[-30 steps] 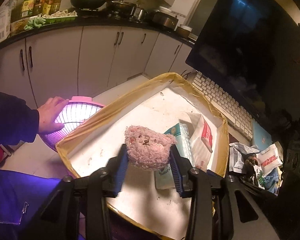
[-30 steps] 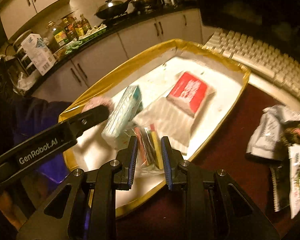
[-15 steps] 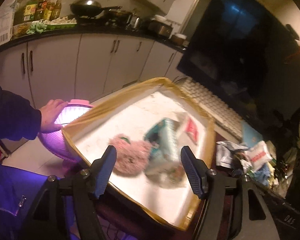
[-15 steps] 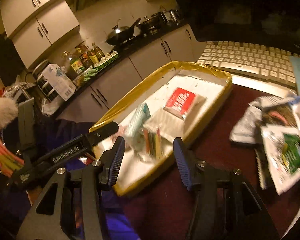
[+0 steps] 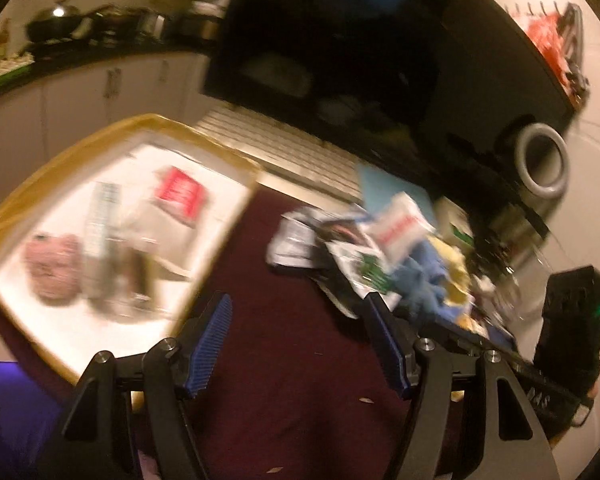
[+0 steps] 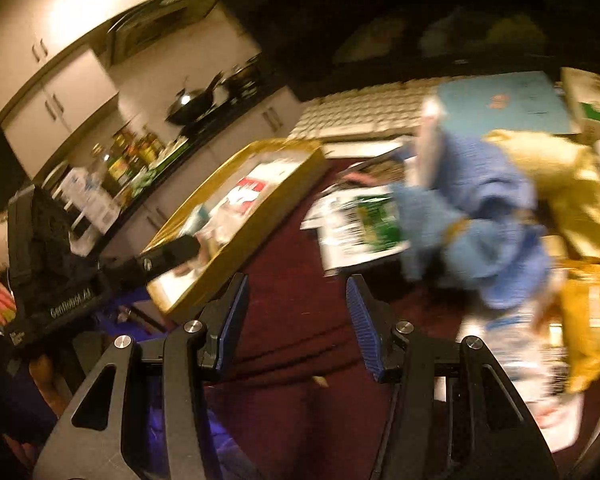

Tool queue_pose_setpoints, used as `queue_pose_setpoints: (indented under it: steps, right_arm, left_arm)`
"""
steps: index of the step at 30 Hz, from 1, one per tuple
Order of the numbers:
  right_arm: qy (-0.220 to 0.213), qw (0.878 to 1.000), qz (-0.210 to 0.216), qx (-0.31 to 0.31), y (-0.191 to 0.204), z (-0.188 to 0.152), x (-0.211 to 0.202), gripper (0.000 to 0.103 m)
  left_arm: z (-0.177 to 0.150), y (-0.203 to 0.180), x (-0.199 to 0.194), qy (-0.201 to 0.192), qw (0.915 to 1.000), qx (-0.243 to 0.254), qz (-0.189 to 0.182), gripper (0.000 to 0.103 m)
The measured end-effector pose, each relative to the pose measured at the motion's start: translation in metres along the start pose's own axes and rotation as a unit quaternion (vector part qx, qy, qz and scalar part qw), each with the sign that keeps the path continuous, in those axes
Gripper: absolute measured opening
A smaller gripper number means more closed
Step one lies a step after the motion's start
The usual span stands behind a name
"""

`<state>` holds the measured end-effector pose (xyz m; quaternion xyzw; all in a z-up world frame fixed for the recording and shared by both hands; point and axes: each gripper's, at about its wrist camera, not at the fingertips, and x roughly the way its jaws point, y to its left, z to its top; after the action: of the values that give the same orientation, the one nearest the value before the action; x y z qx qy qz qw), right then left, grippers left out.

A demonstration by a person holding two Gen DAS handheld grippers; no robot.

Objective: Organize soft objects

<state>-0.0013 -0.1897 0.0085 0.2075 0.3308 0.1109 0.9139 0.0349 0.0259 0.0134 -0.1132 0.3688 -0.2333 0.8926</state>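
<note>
Both views are pretty smeary, but here's what's showing. The left gripper (image 5: 300, 344) is sitting wide open, its jaws having just spread apart, with nothing between the blue pads, just dark red tabletop (image 5: 284, 392) under them. The pink plush toy (image 5: 54, 274) is lying in the gold-rimmed tray (image 5: 216, 152), off to the left of the jaws and clear of them, next to a tissue pack (image 5: 100, 220) and a red packet (image 5: 180, 194).

The right gripper (image 6: 298, 322) is hanging open too, empty, its jaws freshly widened as well. A blue cloth (image 6: 480, 216) is sitting just up and to the right of its right pad in the pile of packets (image 6: 360, 224), beside a yellow bag (image 6: 556, 176); can't tell if it's touching.
</note>
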Motion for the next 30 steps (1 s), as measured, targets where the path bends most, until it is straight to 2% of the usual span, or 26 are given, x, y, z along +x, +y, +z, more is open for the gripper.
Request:
queue_pose_setpoints:
  steps: [6, 8, 11, 14, 20, 23, 25, 26, 27, 28, 30]
  right_arm:
    - [-0.033, 0.997, -0.044, 0.057, -0.038, 0.017, -0.021, 0.050]
    - [-0.030, 0.997, -0.052, 0.051, -0.040, 0.024, -0.015, 0.051]
    - [-0.031, 0.994, -0.097, 0.039, -0.040, 0.031, -0.004, 0.050]
    - [-0.019, 0.995, -0.089, 0.045, -0.046, 0.035, 0.008, 0.051]
    - [-0.007, 0.997, -0.073, 0.037, -0.051, 0.023, 0.021, 0.050]
    - [-0.004, 0.997, -0.073, 0.033, -0.051, 0.020, 0.022, 0.050]
    - [0.000, 0.998, -0.057, 0.033, -0.051, 0.019, 0.022, 0.050]
    - [0.000, 0.998, -0.052, 0.033, -0.050, 0.018, 0.022, 0.050]
    - [-0.001, 0.998, -0.049, 0.032, -0.050, 0.018, 0.022, 0.050]
    - [0.001, 0.998, -0.050, 0.031, -0.048, 0.018, 0.024, 0.050]
    - [0.011, 0.998, -0.050, 0.032, -0.049, 0.017, 0.027, 0.051]
  left_arm:
    - [-0.005, -0.020, 0.017, 0.025, 0.9995, 0.020, 0.000, 0.068]
    - [-0.006, -0.022, 0.020, 0.031, 0.9993, 0.020, 0.003, 0.068]
    - [-0.007, -0.025, 0.024, 0.040, 0.9989, 0.023, 0.007, 0.068]
    - [-0.006, -0.025, 0.025, 0.040, 0.9988, 0.024, 0.011, 0.068]
    - [0.007, -0.030, 0.041, 0.042, 0.9986, 0.032, 0.010, 0.068]
    - [0.012, -0.034, 0.062, 0.057, 0.9975, 0.039, 0.017, 0.068]
    - [0.014, -0.035, 0.076, 0.069, 0.9964, 0.044, 0.019, 0.067]
    - [0.015, -0.035, 0.079, 0.071, 0.9964, 0.041, 0.022, 0.065]
    - [0.015, -0.036, 0.083, 0.071, 0.9964, 0.040, 0.023, 0.055]
    - [0.014, -0.036, 0.086, 0.074, 0.9961, 0.040, 0.024, 0.039]
    - [0.013, -0.033, 0.089, 0.075, 0.9960, 0.034, 0.035, 0.021]
